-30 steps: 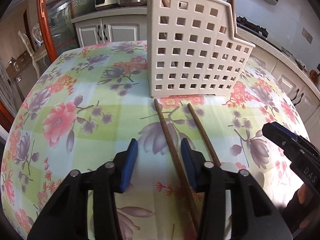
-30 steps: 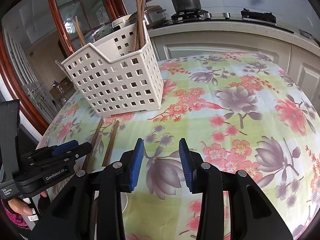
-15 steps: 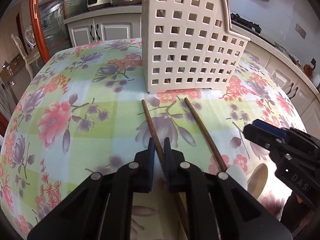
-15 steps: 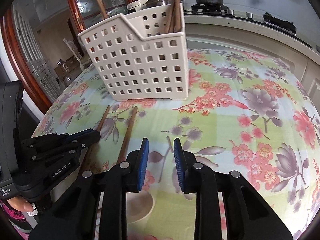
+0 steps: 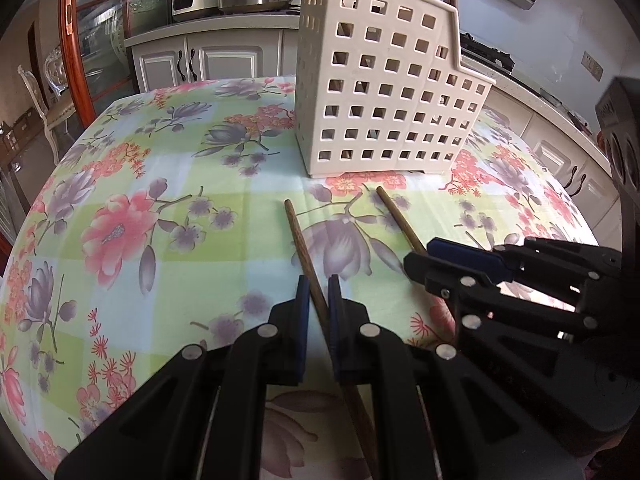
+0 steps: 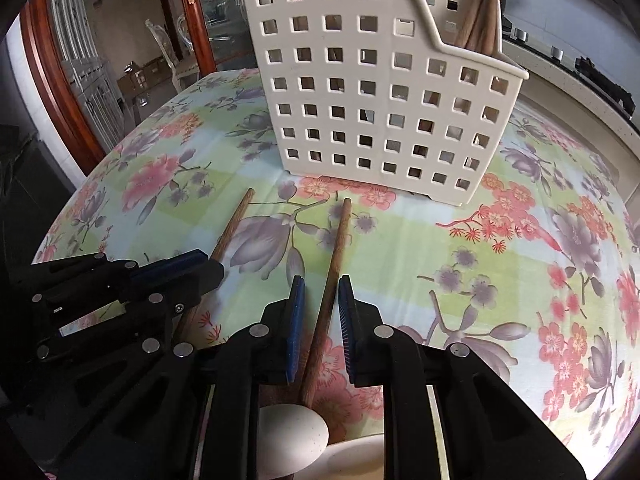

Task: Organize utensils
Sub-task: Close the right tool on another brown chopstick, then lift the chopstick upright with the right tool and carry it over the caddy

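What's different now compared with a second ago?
The left gripper closed on the left wooden handle. The right gripper slid over to the right wooden handle, and its jaws have just been closing around it, a small gap still showing. The white basket and both utensils stayed where they were on the flowered tablecloth.

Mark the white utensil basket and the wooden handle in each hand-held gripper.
white utensil basket [image 5: 384, 96], left wrist view, perforated side wall.
left wooden handle [image 5: 302, 248], left wrist view, bare shaft ahead of the pads.
right wooden handle [image 6: 339, 240], right wrist view, mid-shaft.
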`<state>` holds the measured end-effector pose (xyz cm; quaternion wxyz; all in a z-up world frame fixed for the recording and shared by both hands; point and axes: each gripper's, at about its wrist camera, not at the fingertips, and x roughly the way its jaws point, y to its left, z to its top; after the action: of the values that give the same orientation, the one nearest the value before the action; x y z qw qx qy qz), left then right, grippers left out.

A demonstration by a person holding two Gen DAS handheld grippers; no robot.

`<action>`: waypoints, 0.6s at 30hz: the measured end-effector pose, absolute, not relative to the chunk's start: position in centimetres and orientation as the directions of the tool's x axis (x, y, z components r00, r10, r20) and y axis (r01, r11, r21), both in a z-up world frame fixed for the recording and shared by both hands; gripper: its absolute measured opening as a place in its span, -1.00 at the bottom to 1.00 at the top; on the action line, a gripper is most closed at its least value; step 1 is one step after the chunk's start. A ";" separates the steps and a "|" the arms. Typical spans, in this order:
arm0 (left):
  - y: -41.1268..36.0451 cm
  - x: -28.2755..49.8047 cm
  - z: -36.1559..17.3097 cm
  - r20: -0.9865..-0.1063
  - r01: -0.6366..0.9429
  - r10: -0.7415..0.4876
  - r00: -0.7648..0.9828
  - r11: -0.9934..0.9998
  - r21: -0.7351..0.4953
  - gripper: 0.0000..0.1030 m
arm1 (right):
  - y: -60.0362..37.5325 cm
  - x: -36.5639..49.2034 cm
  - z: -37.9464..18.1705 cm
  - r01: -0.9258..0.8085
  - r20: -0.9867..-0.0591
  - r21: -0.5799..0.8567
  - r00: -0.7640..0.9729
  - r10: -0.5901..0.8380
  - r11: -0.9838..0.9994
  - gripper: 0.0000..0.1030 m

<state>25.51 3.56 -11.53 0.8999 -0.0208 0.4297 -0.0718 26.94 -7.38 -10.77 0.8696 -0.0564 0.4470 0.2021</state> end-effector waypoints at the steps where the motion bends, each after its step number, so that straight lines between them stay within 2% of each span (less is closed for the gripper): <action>1: 3.6 25.5 -11.5 -0.770 0.113 -0.149 0.620 0.989 -0.100 -0.82 | -7.3 27.1 -10.8 -0.398 -0.803 0.072 0.521 0.290 0.914 -0.77; 4: 3.7 25.5 -11.5 -0.770 0.111 -0.152 0.620 0.988 -0.106 -0.83 | -7.8 27.1 -10.8 -0.394 -0.799 0.075 0.527 0.291 0.916 -0.86; 18: 2.9 23.7 -9.0 -0.713 0.098 -0.137 0.687 0.991 -0.095 -0.87 | -12.0 24.7 -6.8 -0.353 -0.675 0.176 0.636 0.374 0.919 -0.87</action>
<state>23.69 2.92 -9.01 0.9182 -0.0244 0.3901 -0.0640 24.71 -12.04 -6.79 0.9043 0.0139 0.3764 0.2008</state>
